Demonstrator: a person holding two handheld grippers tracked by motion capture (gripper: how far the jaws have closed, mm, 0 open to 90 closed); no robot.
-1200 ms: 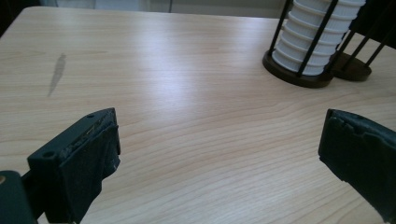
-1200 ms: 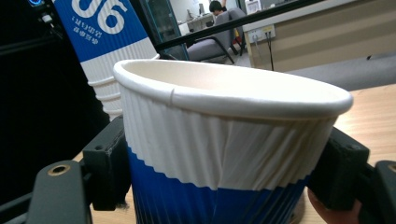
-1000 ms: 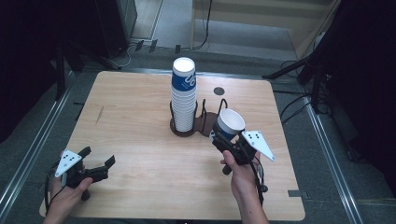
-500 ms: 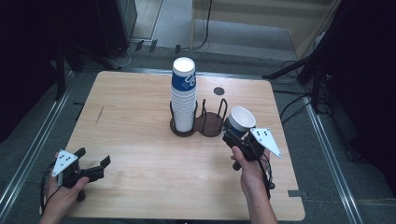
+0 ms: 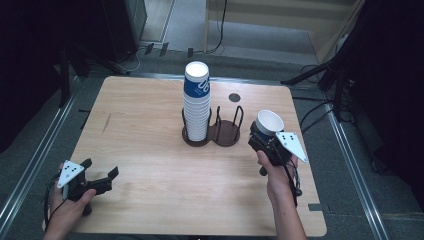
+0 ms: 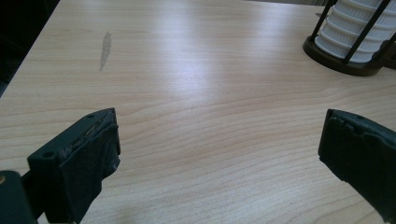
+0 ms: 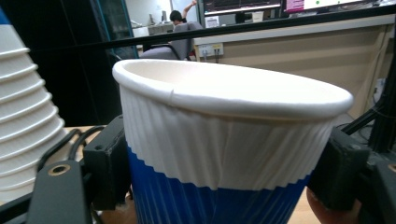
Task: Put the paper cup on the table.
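Observation:
A tall stack of blue-and-white paper cups [image 5: 196, 102] stands in the left ring of a dark wire holder [image 5: 226, 136] at the table's middle. To the holder's right, my right gripper [image 5: 263, 136] is shut on a single blue-and-white paper cup [image 5: 269, 122], mouth up and tilted a little. In the right gripper view the cup [image 7: 224, 140] sits between both black jaws, pads pressed on its sides, with the stack [image 7: 23, 116] at the left. My left gripper [image 5: 101, 168] rests low at the near left, open and holding nothing. Its fingers [image 6: 79, 158] stand wide apart over bare wood.
The wooden table [image 5: 145, 115] has a dark scuff [image 5: 106, 123] at the left and a round hole [image 5: 233, 97] behind the holder. The holder's right ring [image 5: 231, 120] has no cups in it. Cables and stands lie on the floor around the table.
My right gripper has carried the single cup to the right, away from the holder. The left gripper has barely shifted.

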